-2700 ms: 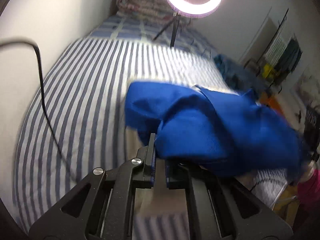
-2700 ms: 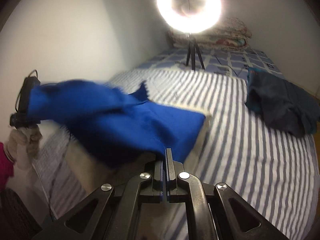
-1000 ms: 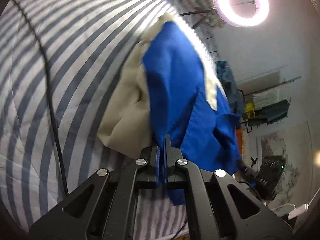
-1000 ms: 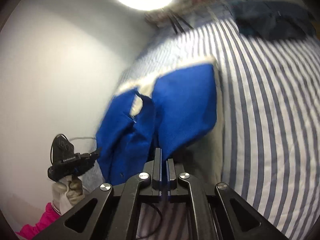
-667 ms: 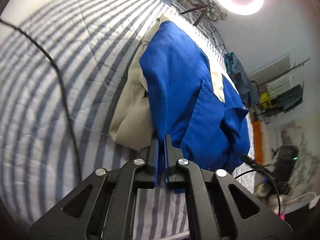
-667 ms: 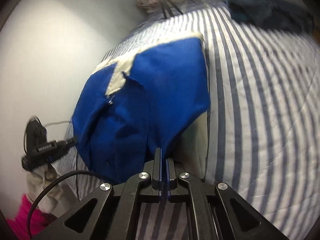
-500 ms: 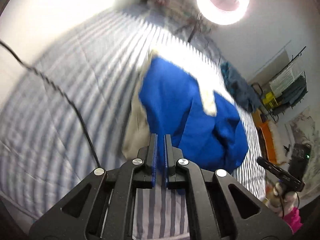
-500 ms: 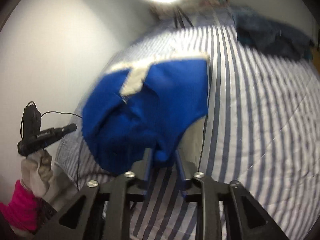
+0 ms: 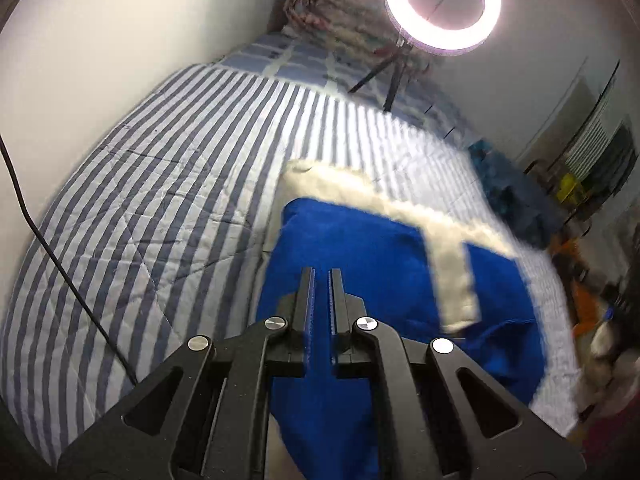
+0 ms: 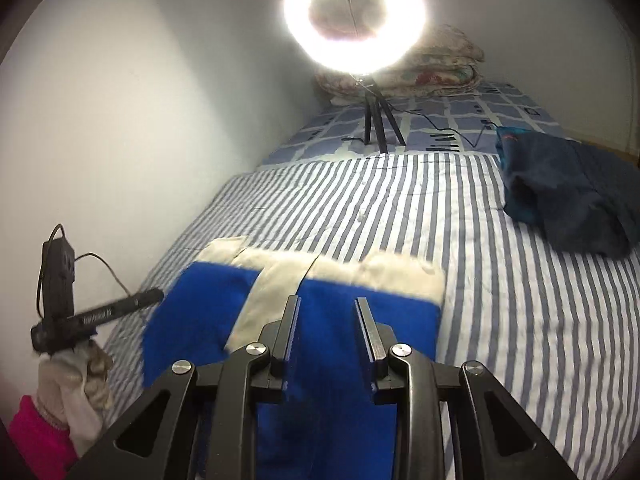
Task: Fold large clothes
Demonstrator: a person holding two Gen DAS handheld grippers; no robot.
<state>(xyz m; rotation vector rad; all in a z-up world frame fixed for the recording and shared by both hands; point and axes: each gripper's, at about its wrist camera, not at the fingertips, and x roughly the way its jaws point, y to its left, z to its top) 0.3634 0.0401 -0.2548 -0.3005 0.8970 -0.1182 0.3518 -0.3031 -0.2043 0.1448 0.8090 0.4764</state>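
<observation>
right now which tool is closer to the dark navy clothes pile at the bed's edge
Right. The right tool sits over the blue garment, the dark pile ahead to its right; the left tool is across the garment, by the wall.

Light source: glaring white circular ring lamp (image 10: 354, 20), blown out. Walls dim, corners vignetted black. Fisheye bending at edges. Motion blur on blue-and-cream folded garment (image 9: 384, 248).
</observation>
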